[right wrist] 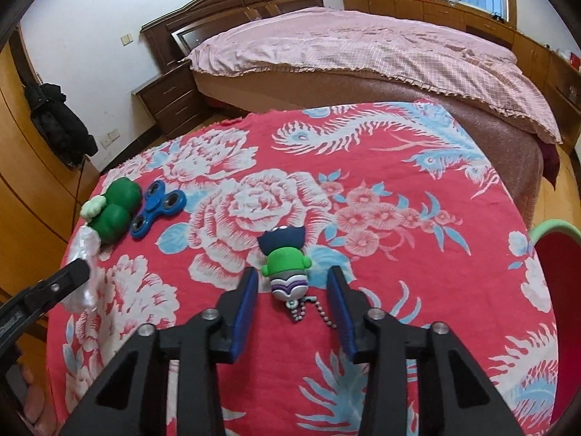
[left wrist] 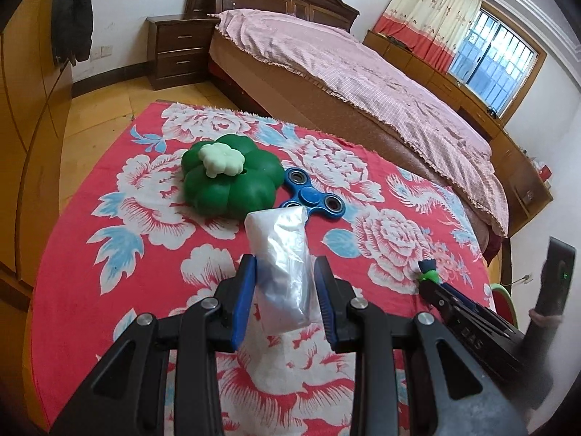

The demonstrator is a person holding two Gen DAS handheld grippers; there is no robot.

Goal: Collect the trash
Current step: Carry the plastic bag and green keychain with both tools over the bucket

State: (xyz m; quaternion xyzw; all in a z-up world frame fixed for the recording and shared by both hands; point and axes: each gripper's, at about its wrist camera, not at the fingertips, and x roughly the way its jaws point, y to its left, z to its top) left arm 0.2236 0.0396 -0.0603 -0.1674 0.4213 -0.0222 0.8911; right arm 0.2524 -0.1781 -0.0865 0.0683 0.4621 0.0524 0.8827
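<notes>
Clear plastic bag [left wrist: 281, 265] held in left gripper [left wrist: 285, 283] above the cloth [left wrist: 109, 254]; right gripper [right wrist: 292, 290] straddles the keychain toy [right wrist: 287, 269], unclamped — best closed squarely on its body.

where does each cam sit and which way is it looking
Left wrist: on the left gripper, tilted down over the red floral cloth, its jaws around a clear plastic bag; the right gripper shows at right.
Right wrist: on the right gripper, jaws astride a small green cartoon keychain figure; left gripper at left.
Shared: green clover-shaped toy, blue fidget spinner, pink-covered bed.
</notes>
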